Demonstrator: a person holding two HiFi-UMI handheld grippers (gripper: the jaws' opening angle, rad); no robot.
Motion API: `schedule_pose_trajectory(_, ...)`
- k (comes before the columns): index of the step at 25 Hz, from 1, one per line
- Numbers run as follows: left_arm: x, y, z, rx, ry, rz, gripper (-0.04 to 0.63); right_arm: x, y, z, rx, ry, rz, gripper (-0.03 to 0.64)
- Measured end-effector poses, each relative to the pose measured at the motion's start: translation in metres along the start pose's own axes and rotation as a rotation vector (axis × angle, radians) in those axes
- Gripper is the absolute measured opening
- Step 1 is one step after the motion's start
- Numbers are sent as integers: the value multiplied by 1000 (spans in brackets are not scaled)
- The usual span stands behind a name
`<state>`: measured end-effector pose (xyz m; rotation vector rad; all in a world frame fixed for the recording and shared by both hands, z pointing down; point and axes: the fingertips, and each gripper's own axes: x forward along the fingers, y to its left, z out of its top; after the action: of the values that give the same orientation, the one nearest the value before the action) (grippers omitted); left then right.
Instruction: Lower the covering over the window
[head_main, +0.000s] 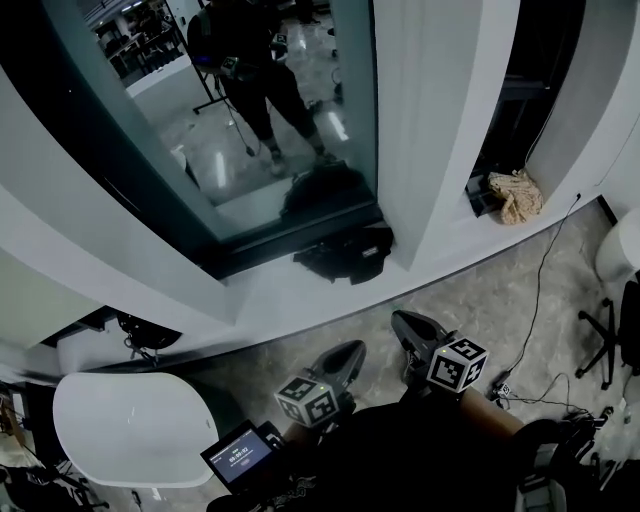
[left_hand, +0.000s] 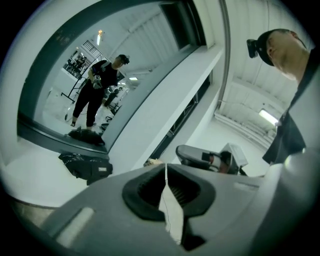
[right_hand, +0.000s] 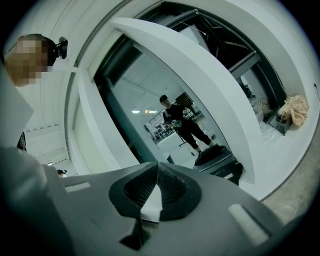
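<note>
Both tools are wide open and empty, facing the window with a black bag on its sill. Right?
Not quite. The left tool and right tool are shut, jaws together, as the two gripper views show. They are empty, and the black bag lies on the sill.

Readable text: none can be made out.
Small screen (head_main: 238, 455): lit lines are displayed, too small to be read.
Black bag (head_main: 345, 255): a pale tag is borne, its print blurred.

Office-like workspace, window (head_main: 250, 120), swivel chair (head_main: 612, 330), floor cables (head_main: 536, 290), white table (head_main: 130, 425)
</note>
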<state>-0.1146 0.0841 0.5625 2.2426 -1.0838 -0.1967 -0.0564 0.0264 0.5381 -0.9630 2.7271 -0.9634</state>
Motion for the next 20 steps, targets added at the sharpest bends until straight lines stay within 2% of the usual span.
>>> schedule_pose_trajectory(3, 26, 16, 19, 1, -18, 32, 12, 20, -21, 21, 3, 6, 29, 8)
schedule_pose_trajectory(9, 102, 30, 65, 29, -54, 91, 12, 49, -68, 87, -23, 13, 108, 8)
schedule_pose_trajectory(13, 153, 52, 97, 29, -107, 139, 12, 68, -87, 104, -147, 75, 187, 8)
schedule_pose_trajectory(16, 185, 64, 125, 72, -149, 170, 12, 71, -92, 116, -266, 103, 259, 8)
schedule_pose_trajectory(20, 215, 67, 159, 134, -173, 193, 17, 72, -107, 135, -276, 97, 287, 8)
